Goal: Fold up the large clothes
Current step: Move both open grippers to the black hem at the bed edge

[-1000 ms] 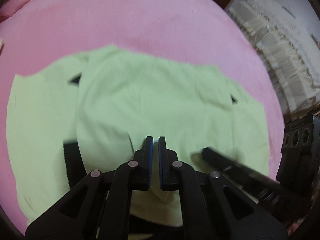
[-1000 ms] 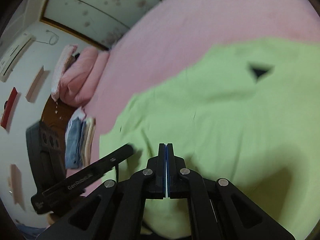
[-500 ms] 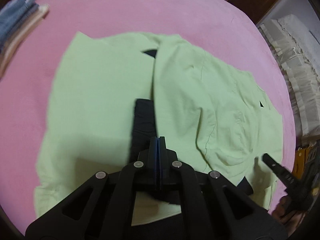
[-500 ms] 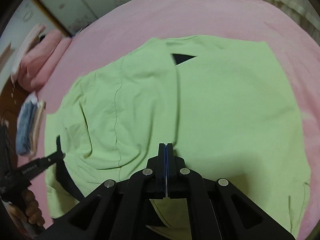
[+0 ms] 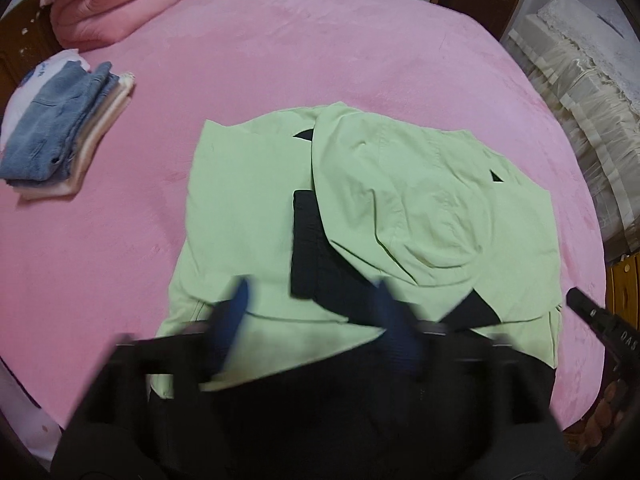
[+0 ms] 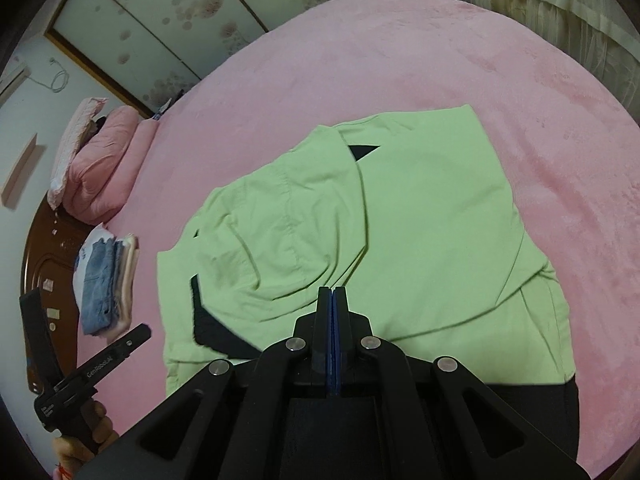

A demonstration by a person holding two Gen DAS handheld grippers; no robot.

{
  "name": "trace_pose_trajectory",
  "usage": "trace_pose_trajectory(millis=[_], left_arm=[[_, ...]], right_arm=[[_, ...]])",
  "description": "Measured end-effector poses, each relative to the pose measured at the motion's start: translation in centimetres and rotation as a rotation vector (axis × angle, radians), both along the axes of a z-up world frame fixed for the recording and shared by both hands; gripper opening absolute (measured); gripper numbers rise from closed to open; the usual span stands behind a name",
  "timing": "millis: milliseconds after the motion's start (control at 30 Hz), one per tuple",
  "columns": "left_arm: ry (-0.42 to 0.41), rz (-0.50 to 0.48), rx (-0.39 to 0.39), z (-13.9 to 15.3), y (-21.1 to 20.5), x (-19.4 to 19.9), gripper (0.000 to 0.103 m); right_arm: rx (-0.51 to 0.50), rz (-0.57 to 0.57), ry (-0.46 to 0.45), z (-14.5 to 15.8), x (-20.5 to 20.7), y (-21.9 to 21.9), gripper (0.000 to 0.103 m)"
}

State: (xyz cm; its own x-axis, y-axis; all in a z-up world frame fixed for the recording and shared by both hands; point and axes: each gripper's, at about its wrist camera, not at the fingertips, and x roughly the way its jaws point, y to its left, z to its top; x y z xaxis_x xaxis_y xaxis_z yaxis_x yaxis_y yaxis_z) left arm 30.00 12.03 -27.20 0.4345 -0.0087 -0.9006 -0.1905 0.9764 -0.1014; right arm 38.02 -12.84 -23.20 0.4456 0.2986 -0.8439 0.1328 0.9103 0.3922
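Note:
A light green garment [image 5: 248, 216] with black trim [image 5: 316, 256] lies on the pink bed, one side folded over the middle; it also shows in the right wrist view [image 6: 432, 224]. My left gripper [image 5: 316, 324] is open, its blue pads blurred and wide apart, held above the garment's near edge and empty. My right gripper [image 6: 332, 296] is shut with nothing between its pads, above the garment's near edge. The left gripper shows at the lower left of the right wrist view [image 6: 92, 364], and the right gripper's tip [image 5: 600, 320] shows at the right edge of the left wrist view.
A stack of folded clothes with jeans on top [image 5: 60, 132] lies at the bed's left side, also in the right wrist view [image 6: 104, 280]. A folded pink quilt [image 5: 116, 4] sits at the headboard. Cream curtains [image 5: 580, 64] hang to the right. The pink bedsheet [image 5: 320, 48] spreads around.
My left gripper has opened from shut. Both grippers have pulled back and up from the garment, so more of the bed shows. The garment lies still with its side folded over.

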Motion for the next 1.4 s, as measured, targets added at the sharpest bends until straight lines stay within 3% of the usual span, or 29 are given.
trace_pose_trajectory(millis=[67,167,200,233,300,467,733,967,1167,1400], left_arm=[[-0.024,-0.002,-0.001,0.8,-0.5,-1.8,0.072],[-0.008,-0.015,0.007,1.2,-1.3,-4.2,0.072],[-0.007,-0.018,0.008,1.2,-1.5,-4.8,0.073],[-0.007,-0.022,0.013,1.1,-1.9,-5.7,0.073],[-0.004,-0.023,0.030,0.9,-2.6,-7.2,0.073],[0.037,-0.014,0.012,0.9,-4.5,-11.1,0.073],[-0.025,-0.078,0.077,5.6,-8.3,-18.4,0.073],[-0.083,-0.062,0.139,8.6,-7.6,-23.7,0.073],[-0.033,-0.015,0.177,8.2,-5.1,-27.9,0.073],[0.059,0.107,0.134,5.5,-1.9,-32.5,0.073]], right_arm=[[-0.002,0.045,-0.002,1.1,-2.0,0.5,0.004],[0.008,0.097,-0.001,1.3,-4.4,1.5,0.039],[0.016,0.104,-0.004,1.8,-5.3,1.3,0.056],[0.027,0.112,-0.008,1.4,-6.4,1.6,0.065],[0.046,0.124,0.001,0.9,-7.6,1.9,0.070],[0.074,0.160,0.059,0.4,-11.6,1.6,0.072],[0.025,0.168,-0.028,5.3,-19.9,-2.9,0.085],[-0.085,0.139,-0.110,8.0,-26.9,-7.0,0.085],[-0.080,0.077,-0.037,7.4,-31.5,-10.4,0.085],[-0.053,-0.038,0.052,6.0,-36.2,-13.7,0.085]])
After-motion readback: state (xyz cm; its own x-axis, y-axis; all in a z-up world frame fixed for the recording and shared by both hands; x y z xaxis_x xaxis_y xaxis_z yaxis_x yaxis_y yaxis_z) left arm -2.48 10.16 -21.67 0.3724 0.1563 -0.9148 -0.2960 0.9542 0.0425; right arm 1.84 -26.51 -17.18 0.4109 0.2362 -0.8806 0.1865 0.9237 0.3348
